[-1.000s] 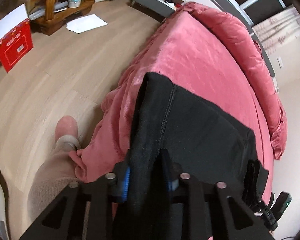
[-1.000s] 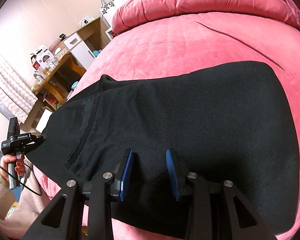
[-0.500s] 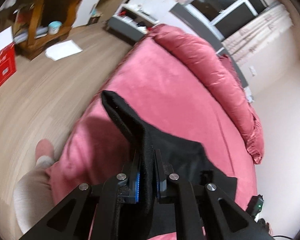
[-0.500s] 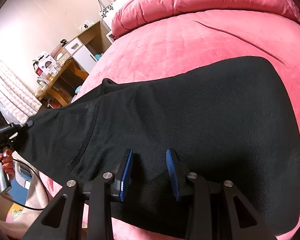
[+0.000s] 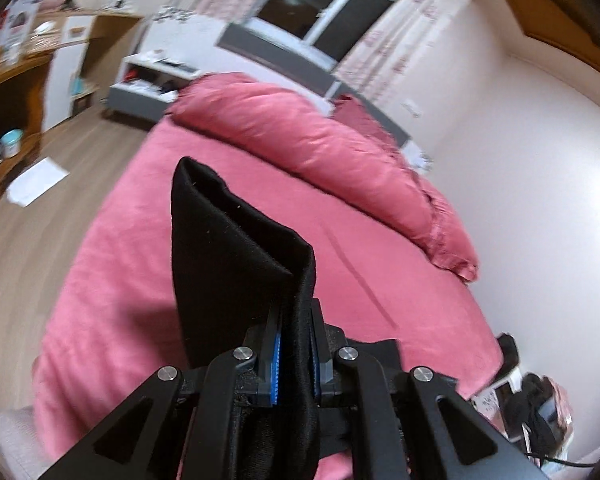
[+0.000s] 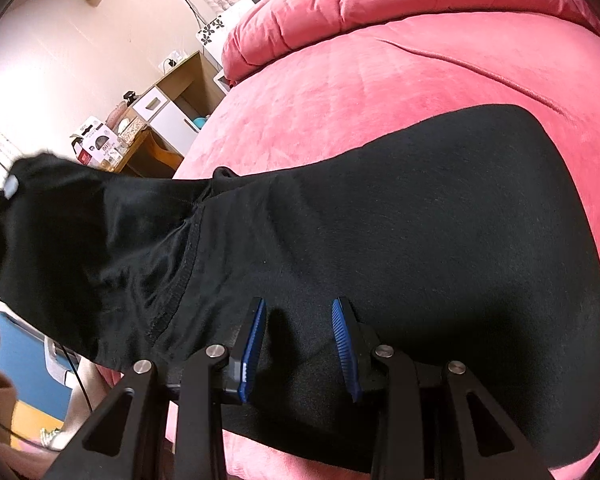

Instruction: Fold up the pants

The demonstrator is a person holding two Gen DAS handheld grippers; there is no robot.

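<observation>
Black pants (image 6: 400, 248) spread across the near half of the pink bed (image 6: 380, 92), one end lifted clear of the cover toward 9 o'clock in the right wrist view. Pinched there by the left gripper (image 5: 294, 344), jaws closed tight on a doubled fold of cloth standing up toward 12 o'clock. Right gripper (image 6: 298, 344) hovering low over the flat part near the hem at 6 o'clock, jaws parted, holding nothing.

Best to carry the raised end over toward the far end in one smooth arc, keeping the cloth taut enough not to bunch. Worth lowering the right gripper to pin the flat layer so the soft cover does not drag it along. Edges to be matched before letting go.

Plush, yielding bed cover, faint crease across it; rolled pink duvet (image 5: 300, 148) at 12 o'clock. Beyond: wood floor (image 5: 32, 232) at 9 o'clock, wooden shelves (image 5: 4, 92) at 10, dark window (image 5: 320, 12) at 12, pale wall at 3
</observation>
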